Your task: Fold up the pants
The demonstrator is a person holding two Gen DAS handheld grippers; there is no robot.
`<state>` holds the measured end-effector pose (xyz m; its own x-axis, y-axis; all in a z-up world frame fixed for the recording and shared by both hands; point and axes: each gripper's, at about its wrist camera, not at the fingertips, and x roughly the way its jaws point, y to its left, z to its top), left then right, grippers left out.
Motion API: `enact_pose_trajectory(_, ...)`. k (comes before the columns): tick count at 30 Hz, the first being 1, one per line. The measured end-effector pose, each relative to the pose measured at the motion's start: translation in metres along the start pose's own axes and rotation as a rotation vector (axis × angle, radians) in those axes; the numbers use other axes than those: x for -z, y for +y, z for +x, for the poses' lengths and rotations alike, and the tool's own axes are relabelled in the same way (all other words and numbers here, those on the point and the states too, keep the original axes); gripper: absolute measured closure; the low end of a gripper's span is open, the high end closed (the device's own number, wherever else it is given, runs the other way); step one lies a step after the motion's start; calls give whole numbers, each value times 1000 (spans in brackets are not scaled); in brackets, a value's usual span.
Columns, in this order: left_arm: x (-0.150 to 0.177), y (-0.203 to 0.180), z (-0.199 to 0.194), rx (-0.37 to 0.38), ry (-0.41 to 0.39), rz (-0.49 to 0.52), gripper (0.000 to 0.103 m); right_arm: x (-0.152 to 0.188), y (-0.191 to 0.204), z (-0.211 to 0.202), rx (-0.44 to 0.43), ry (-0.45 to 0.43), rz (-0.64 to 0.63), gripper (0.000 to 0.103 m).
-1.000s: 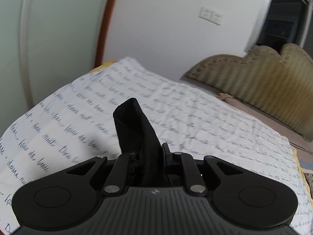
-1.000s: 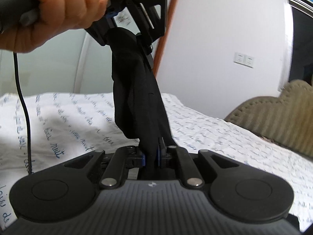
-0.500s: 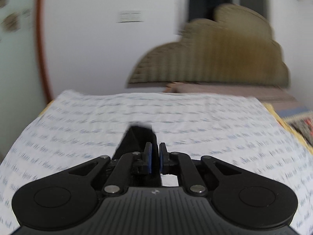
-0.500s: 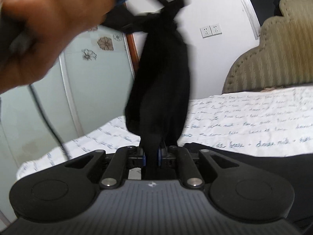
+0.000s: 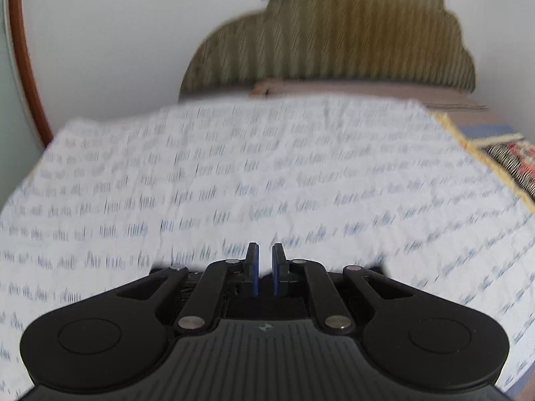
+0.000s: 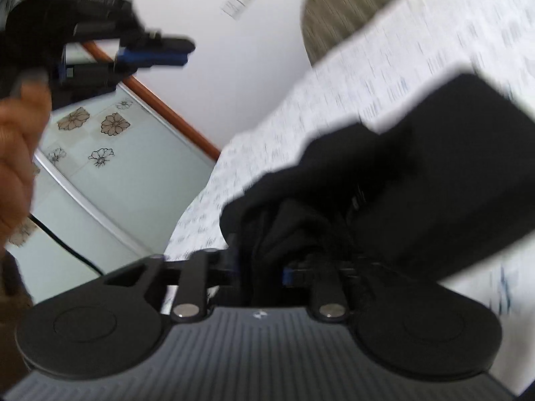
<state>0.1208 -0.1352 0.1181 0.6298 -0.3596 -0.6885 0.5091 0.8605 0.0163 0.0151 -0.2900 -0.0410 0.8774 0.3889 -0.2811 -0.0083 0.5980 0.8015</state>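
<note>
Step in hand: release after laying the pants [image 6: 418, 173] down. The black garment lies heaped on the bed's script-printed sheet [image 5: 267, 173], one bunched end between the right gripper's [image 6: 260, 264] jaws, which have just been opening and stand partly apart; the pads appear no longer to press the cloth (blur makes this uncertain). The left gripper [image 5: 264, 267] has its jaws drawn narrow with nothing between them, over bare sheet. Judged next: draw the right gripper clear of the folds, then find a leg end or waistband to regrip and spread flat.
</note>
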Motion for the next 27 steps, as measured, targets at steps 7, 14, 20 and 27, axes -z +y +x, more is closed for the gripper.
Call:
enact_pose_trajectory(7,43,61,21,-52,77,-112,95,-9,-26,-16,-74,27,172,22)
enact_pose_trajectory(14,64,79,29,1,120,-114,95,-13,-38,-13,-62,-21,385,20)
enact_pose_trajectory(20,73,65,31,18,86,-29,95,-36,-7,-60,76,0,57,19)
enact_pose_trajectory(27,80,55,40,31,108,-49,95,-81,-60,-51,136,34,183,10)
